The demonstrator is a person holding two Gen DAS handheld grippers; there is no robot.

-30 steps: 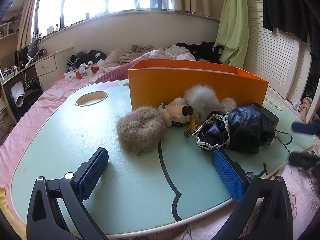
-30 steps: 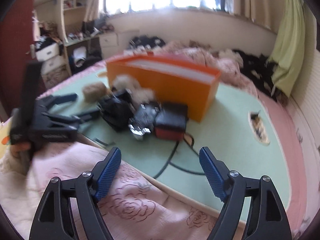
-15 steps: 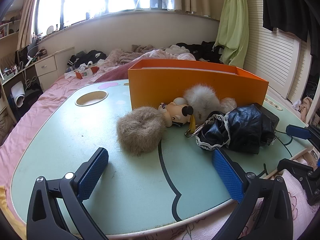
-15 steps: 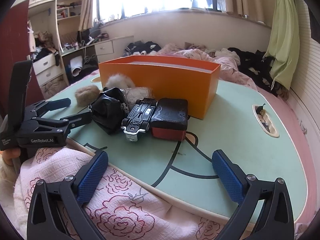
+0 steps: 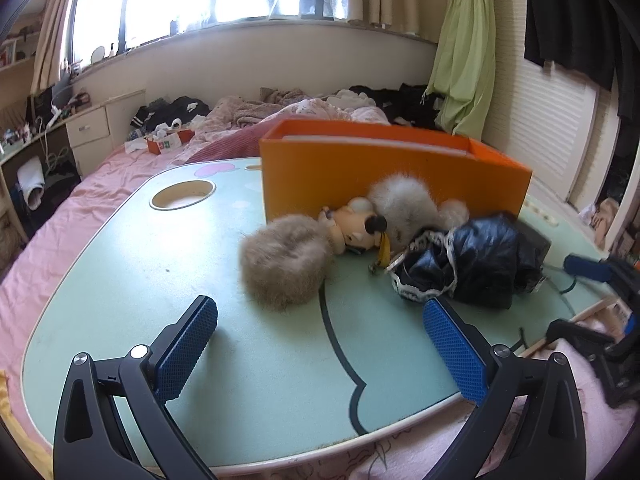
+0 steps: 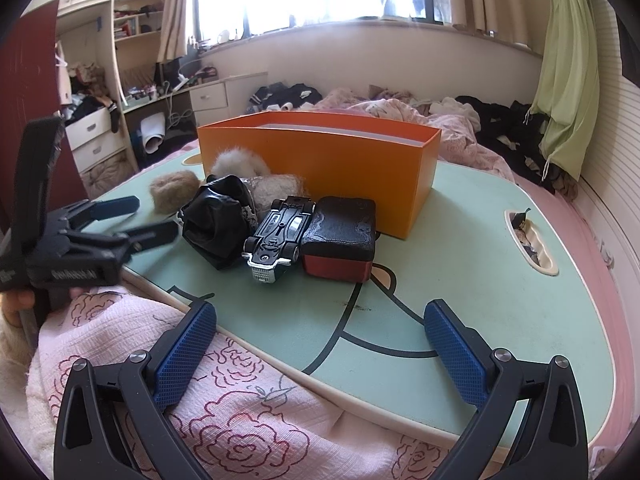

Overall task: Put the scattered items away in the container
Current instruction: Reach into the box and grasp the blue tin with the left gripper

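An orange box (image 5: 392, 168) (image 6: 320, 160) stands open-topped on the pale green table (image 5: 120, 300). In front of it lie a brown fur pom (image 5: 284, 264), a small doll (image 5: 356, 228), a white fur ball (image 5: 404, 204) and a black lace-edged bundle (image 5: 472, 268). The right wrist view adds an upside-down toy car (image 6: 280, 236) and a black-and-red case (image 6: 340, 248) beside the bundle (image 6: 218, 224). My left gripper (image 5: 320, 320) is open over bare table, short of the pom. My right gripper (image 6: 320, 320) is open wide at the table's near edge, holding nothing.
The table rests on a bed with a pink rose-print blanket (image 6: 240, 420). A round cup hole (image 5: 183, 196) is at the table's left and a slot recess (image 6: 528, 240) at its right. Clothes lie on the bed behind. A hand (image 6: 16, 304) holds the left gripper (image 6: 132, 220).
The right gripper's jaws have spread wider and its view has swung and steadied on the table. The left gripper and the items have not moved.
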